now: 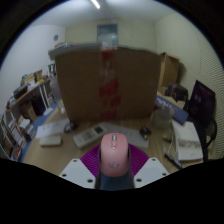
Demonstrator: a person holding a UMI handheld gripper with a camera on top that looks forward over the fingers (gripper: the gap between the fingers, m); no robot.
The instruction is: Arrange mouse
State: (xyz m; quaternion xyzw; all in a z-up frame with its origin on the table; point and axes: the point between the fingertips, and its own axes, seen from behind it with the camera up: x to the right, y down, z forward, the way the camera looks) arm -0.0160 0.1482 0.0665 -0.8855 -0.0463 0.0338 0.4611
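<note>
A pink computer mouse (pixel 114 153) sits between the two fingers of my gripper (pixel 114 163), its nose pointing forward. The purple pads (pixel 88 160) press against both its sides. The mouse is held up above the wooden desk (pixel 60 152), which lies below and beyond it. The fingers' white outer parts show to either side of the mouse.
A large brown cardboard box (pixel 108 82) stands on the desk straight ahead. A white keyboard-like item (pixel 88 133) lies before it. Papers and a notebook (pixel 186 140) lie to the right, a chair (pixel 200 100) beyond. Shelves with clutter (pixel 25 110) stand at the left.
</note>
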